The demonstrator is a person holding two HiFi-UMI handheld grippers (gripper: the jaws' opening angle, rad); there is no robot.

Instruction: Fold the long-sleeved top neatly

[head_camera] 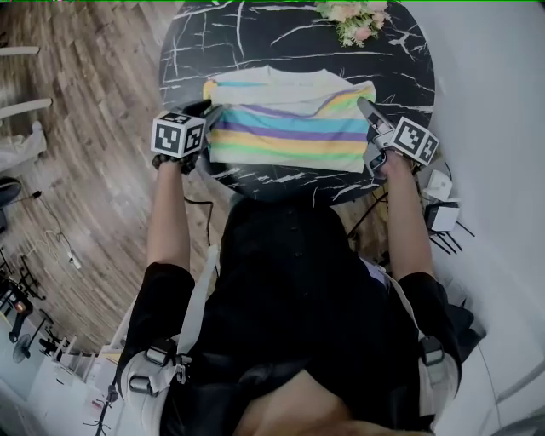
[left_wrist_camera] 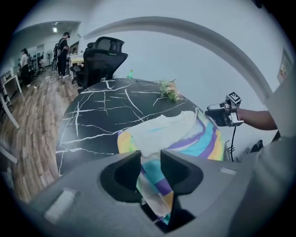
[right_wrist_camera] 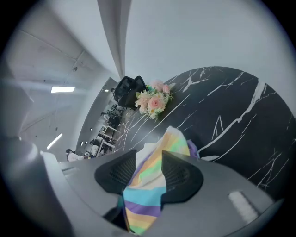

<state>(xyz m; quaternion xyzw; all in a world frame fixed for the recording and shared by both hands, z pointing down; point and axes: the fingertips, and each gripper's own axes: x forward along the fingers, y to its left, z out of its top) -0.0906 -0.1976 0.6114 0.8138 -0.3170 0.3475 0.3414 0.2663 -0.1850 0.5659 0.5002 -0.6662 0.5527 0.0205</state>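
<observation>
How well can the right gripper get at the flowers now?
Probably not yet: the right gripper is shut on the top, so reaching would drag it. Otherwise only bare table separates it from the flowers.

Person (head_camera: 298, 281) wears black short sleeves (head_camera: 166, 285) — white straps (head_camera: 197, 298) (buckled).
</observation>
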